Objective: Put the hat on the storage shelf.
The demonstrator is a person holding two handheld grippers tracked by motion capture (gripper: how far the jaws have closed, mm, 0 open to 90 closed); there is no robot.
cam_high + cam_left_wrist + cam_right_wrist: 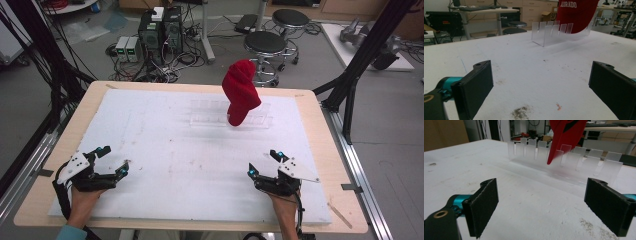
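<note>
Looks pretty much done: red fabric baseball cap [241,91] already sits propped in the clear acrylic slotted rack [207,114], both grippers' fingers [122,171] wide apart, empty, near the desk [165,150] edge.

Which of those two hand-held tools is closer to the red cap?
The right tool; it sits nearer the red fabric cap standing in the clear plastic rack.

Wooden table [310,107] with pale rim, topped by a white foam sheet [165,150] covering nearly all of it. Sheet scuffed, with dark smudges [520,113] and a small orange fleck [559,107] near the front. Toward the far side, a clear slotted acrylic rack [210,114] standing directly on the sheet, a red cap [241,92] upright in its right part. Short strips of tape [351,188] at the table's edges.
</note>
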